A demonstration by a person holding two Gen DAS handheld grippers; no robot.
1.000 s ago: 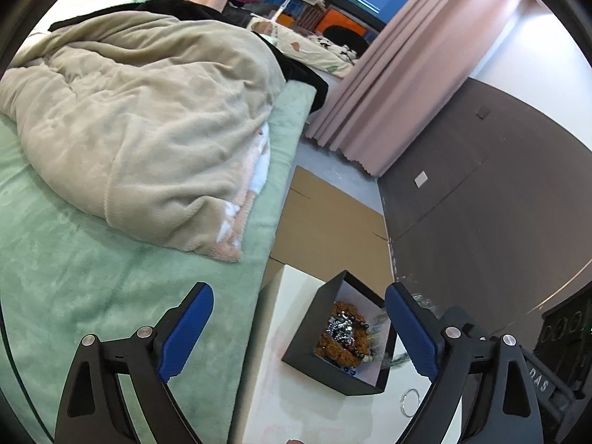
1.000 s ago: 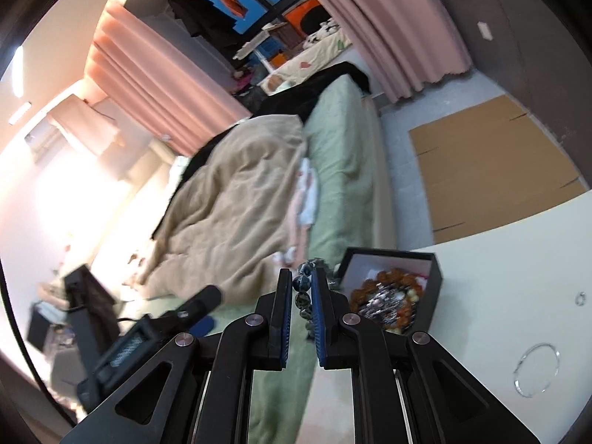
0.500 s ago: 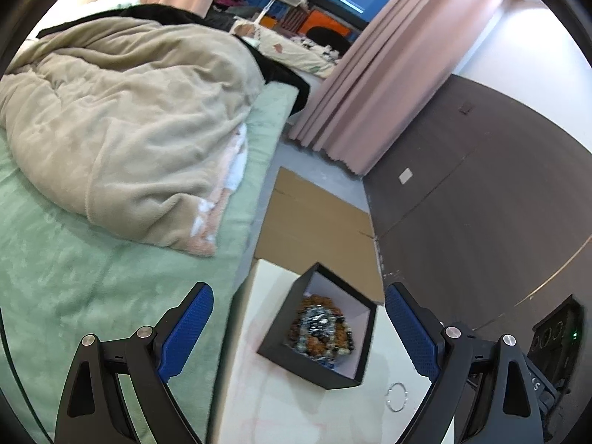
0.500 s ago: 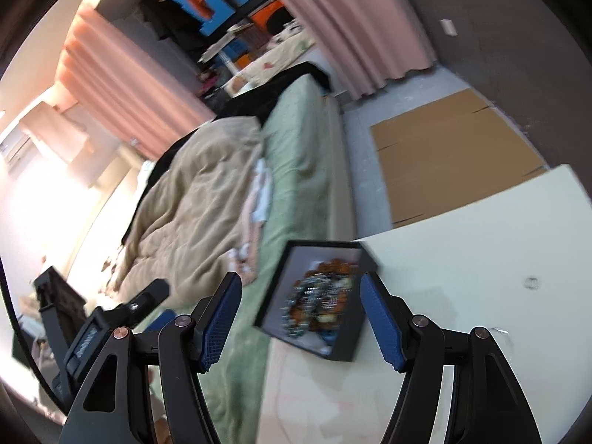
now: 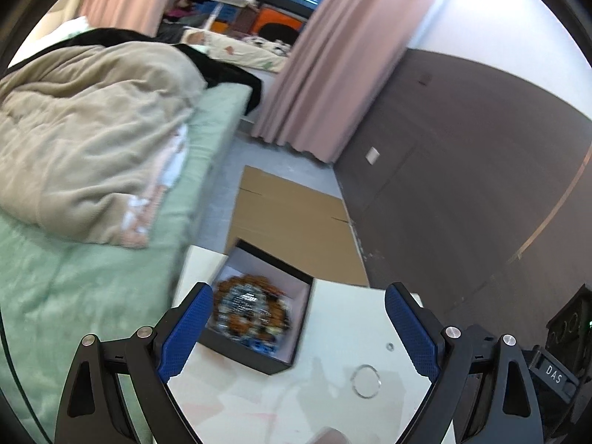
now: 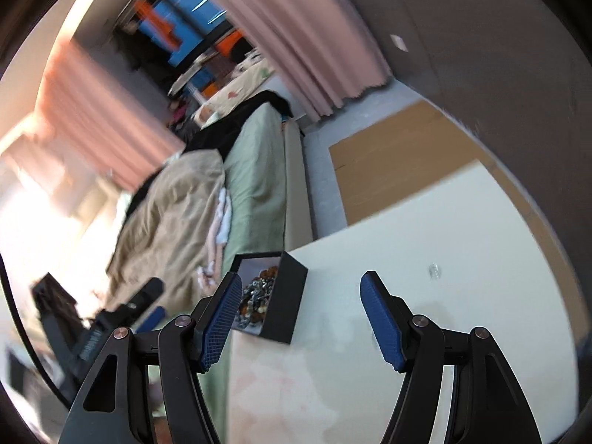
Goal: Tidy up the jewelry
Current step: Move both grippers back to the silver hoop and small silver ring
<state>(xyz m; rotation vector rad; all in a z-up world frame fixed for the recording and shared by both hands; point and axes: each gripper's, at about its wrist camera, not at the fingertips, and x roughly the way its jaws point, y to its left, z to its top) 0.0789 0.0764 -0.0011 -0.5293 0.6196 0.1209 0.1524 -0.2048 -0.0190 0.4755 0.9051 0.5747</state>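
While fingers (image 5: 185, 329) gape, box (image 5: 292, 329) sits between (blurred).

1. The box (image 5: 259, 318) stands on the worktop (image 5: 333, 407) at its far left corner, beads (image 5: 248, 307) heaped inside.
2. A ring (image 5: 365, 376) lies on the worktop right of the box.
3. The bed (image 5: 74, 277) lies left of the worktop; cardboard (image 5: 292, 218) lies on the floor beyond.
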